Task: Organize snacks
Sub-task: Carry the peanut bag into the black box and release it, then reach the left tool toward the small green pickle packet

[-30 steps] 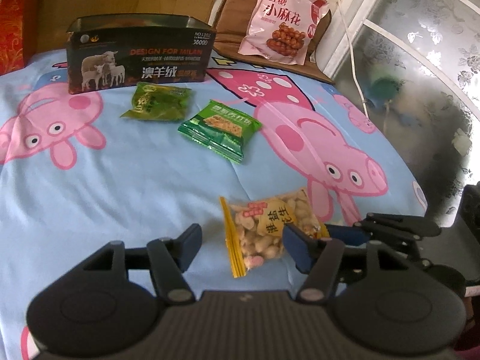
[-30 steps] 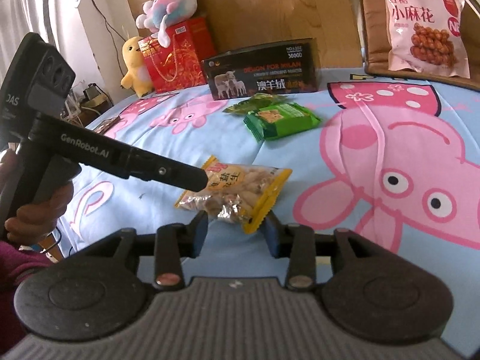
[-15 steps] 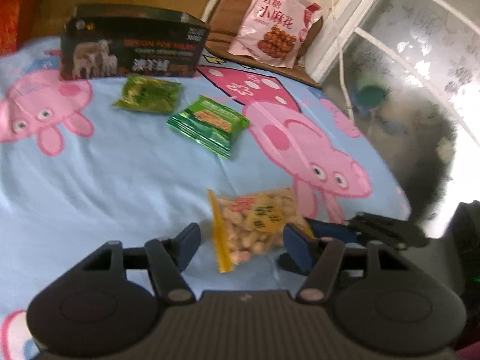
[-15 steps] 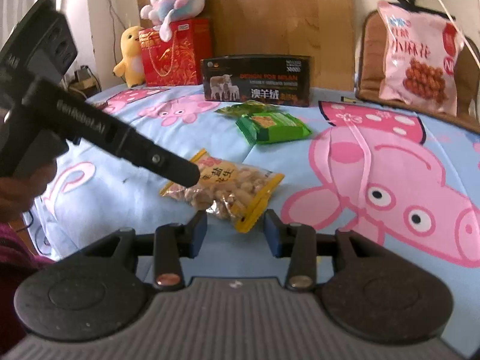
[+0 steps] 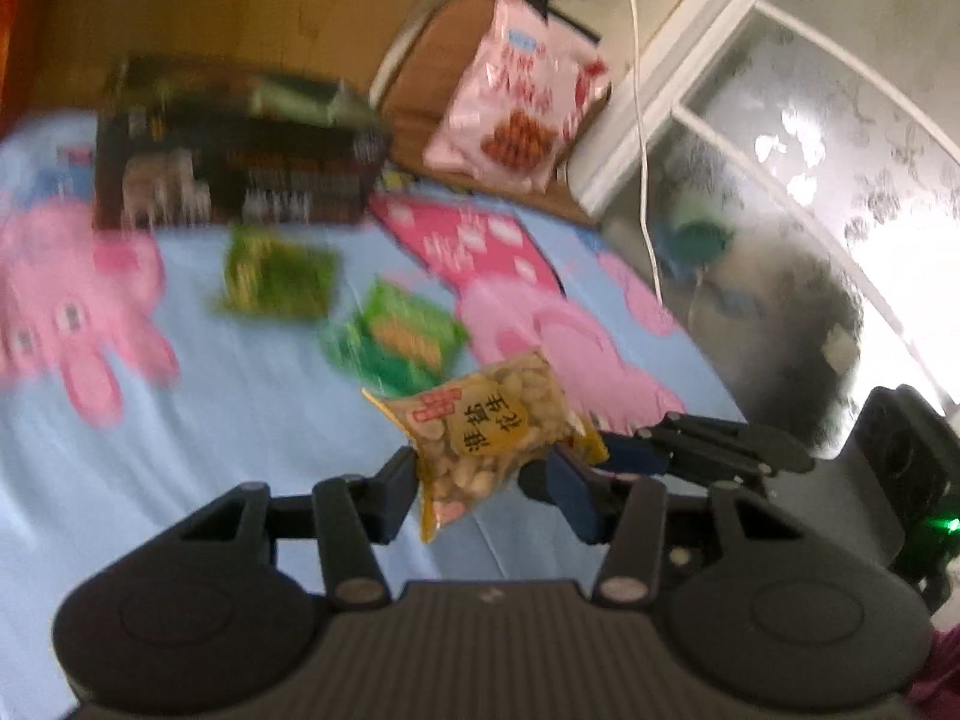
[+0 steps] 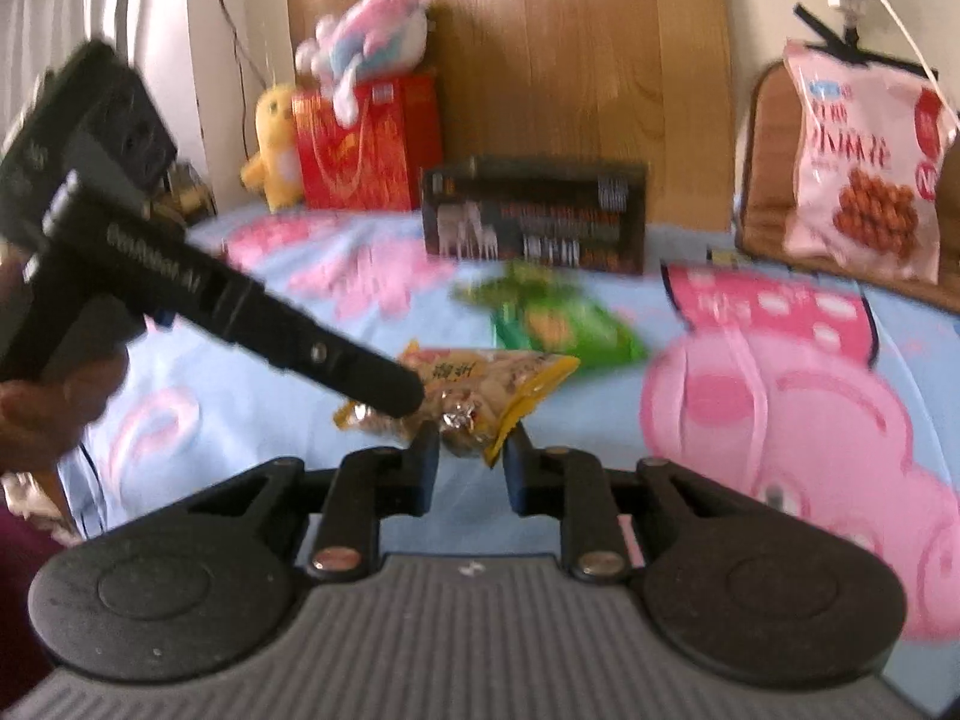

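A yellow bag of peanuts point(image 5: 489, 429) hangs lifted above the blue Peppa Pig sheet point(image 5: 180, 450); it also shows in the right wrist view point(image 6: 480, 384). My left gripper point(image 5: 480, 492) is closed around its lower end. My right gripper point(image 6: 471, 468) is closed on its other end from the opposite side. A green cracker packet point(image 5: 399, 339) and a darker green packet point(image 5: 276, 282) lie on the sheet beyond. A dark open-top box point(image 5: 234, 174) stands at the back. A large pink snack bag point(image 5: 519, 120) leans on a brown chair.
A red gift bag point(image 6: 369, 141) with plush toys on and beside it stands at the far left of the bed. A wooden board rises behind the box. A frosted glass door point(image 5: 840, 180) and a white cable are to the right.
Both grippers have closed on the peanut bag and lifted it off the sheet. The views are blurred and tilted by the motion.
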Available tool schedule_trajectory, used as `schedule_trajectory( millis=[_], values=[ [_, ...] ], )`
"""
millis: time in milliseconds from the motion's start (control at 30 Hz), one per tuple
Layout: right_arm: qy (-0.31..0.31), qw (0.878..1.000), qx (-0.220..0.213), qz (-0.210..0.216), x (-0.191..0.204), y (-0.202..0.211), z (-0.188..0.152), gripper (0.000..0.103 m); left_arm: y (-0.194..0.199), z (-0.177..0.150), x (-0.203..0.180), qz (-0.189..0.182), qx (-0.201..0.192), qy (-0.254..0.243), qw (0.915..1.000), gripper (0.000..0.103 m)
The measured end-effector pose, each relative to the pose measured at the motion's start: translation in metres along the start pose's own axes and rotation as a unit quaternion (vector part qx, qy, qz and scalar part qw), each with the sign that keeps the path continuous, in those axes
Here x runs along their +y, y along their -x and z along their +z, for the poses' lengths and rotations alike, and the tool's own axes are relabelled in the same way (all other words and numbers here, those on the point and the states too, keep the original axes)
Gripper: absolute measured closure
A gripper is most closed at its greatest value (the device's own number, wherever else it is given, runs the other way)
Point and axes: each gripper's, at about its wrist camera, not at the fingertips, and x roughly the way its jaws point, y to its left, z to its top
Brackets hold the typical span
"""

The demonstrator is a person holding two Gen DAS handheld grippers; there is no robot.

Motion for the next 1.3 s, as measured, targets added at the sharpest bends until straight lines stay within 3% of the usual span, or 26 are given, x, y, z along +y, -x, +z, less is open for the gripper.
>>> schedule_trajectory(
  millis=[133,300,367,467,533,600,733,800,933,1067,1133,1167,1233,1300],
  values=[
    [0.008,0.999,-0.035,-0.009,-0.014,-0.031,0.045,0.078,0.005,0.050,0.011,0.030,-0.054,-0.022,0.9979,0.056],
    [-0.005,0.998,-0.055,-0.014,-0.041,-0.094,0.103,0.078,-0.002,0.112,0.048,0.080,-0.107,-0.013,0.9909,0.055],
    [-0.021,0.999,-0.048,-0.014,-0.047,-0.126,0.121,0.077,-0.009,0.130,0.070,0.103,-0.118,0.003,0.9877,0.054],
    [-0.038,0.999,-0.024,-0.022,-0.046,-0.172,0.135,0.073,-0.025,0.147,0.099,0.159,-0.124,0.029,0.9790,0.042],
    [-0.029,0.999,-0.008,-0.037,-0.039,-0.191,0.135,0.066,-0.029,0.151,0.108,0.195,-0.128,0.031,0.9720,0.042],
    [-0.021,0.999,-0.008,-0.049,-0.039,-0.191,0.135,0.066,-0.019,0.147,0.110,0.197,-0.139,0.043,0.9695,0.041],
    [-0.068,0.997,-0.026,-0.024,-0.060,-0.151,0.124,0.060,0.015,0.112,0.097,0.124,-0.169,0.047,0.9766,0.038],
    [-0.092,0.995,-0.029,-0.013,-0.073,-0.130,0.110,0.060,0.018,0.090,0.093,0.089,-0.146,0.050,0.9840,0.038],
    [-0.145,0.989,0.019,-0.004,-0.091,-0.123,0.081,0.060,-0.004,0.053,0.097,0.061,-0.080,0.102,0.9897,0.038],
    [-0.189,0.978,0.089,-0.018,-0.099,-0.154,0.072,0.061,-0.027,0.035,0.106,0.069,-0.041,0.150,0.9855,0.040],
    [-0.206,0.974,0.091,-0.019,-0.096,-0.156,0.067,0.071,-0.027,0.032,0.104,0.078,-0.048,0.148,0.9847,0.047],
    [-0.210,0.973,0.101,-0.003,-0.092,-0.158,0.066,0.085,-0.028,0.034,0.104,0.084,-0.046,0.150,0.9841,0.053],
    [-0.205,0.972,0.113,0.026,-0.074,-0.159,0.062,0.090,-0.023,0.030,0.106,0.097,-0.048,0.151,0.9825,0.053],
    [-0.165,0.980,0.112,0.020,-0.048,-0.153,0.058,0.090,-0.013,0.024,0.108,0.115,-0.054,0.152,0.9801,0.053]
  ],
)
